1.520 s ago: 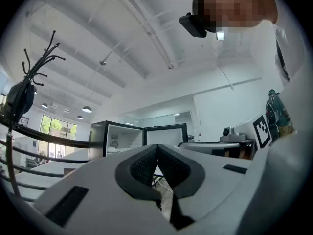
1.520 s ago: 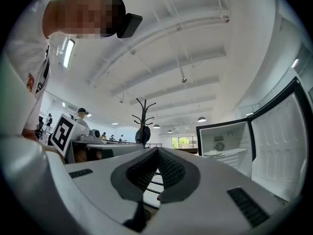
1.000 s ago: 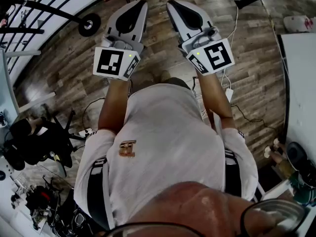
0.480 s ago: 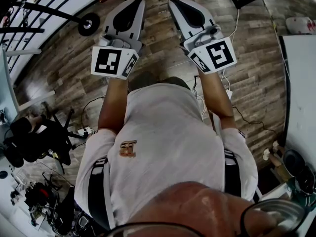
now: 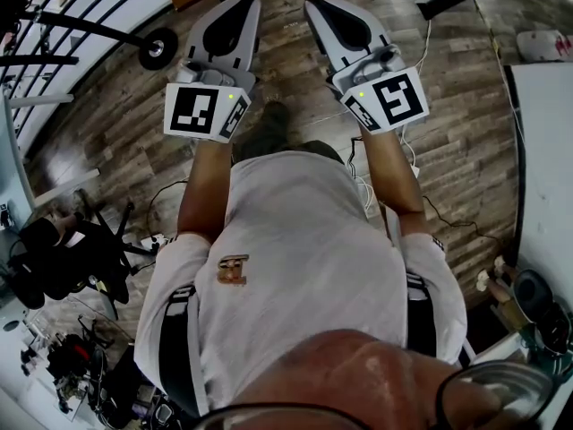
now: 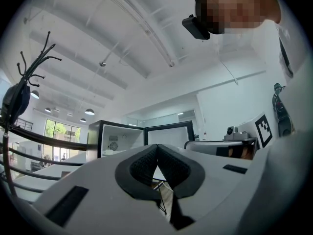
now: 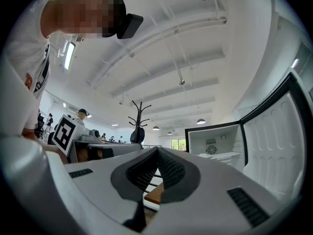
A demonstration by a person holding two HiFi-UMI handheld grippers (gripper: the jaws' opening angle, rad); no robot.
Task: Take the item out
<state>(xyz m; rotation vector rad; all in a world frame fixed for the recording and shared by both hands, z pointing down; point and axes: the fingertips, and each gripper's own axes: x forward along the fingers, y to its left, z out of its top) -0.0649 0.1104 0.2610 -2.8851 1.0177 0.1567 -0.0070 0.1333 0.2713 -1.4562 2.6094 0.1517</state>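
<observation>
I see no item to take out in any view. A white-lined fridge (image 6: 117,140) stands open ahead, its door (image 7: 274,141) swung wide; the inside (image 7: 215,148) shows only a bare shelf. Both grippers are held up in front of the person's chest, side by side and pointing forward. My left gripper (image 5: 243,5) is shut with nothing between its pads (image 6: 146,163). My right gripper (image 5: 319,9) is also shut and empty, its pads (image 7: 168,168) meeting at the tip. Each gripper view catches the other's marker cube (image 6: 264,129) at the side.
Wood floor lies below with cables (image 5: 421,182) trailing on it. A white table (image 5: 548,150) runs along the right, a wheeled rack (image 5: 157,47) at the upper left, and a wooden table edge (image 7: 154,195) just ahead. A black coat stand (image 7: 138,126) rises in the room.
Both grippers have drifted a little forward and the left one slightly outward. A shoe now shows on the floor below the left gripper. The jaws stayed shut.
</observation>
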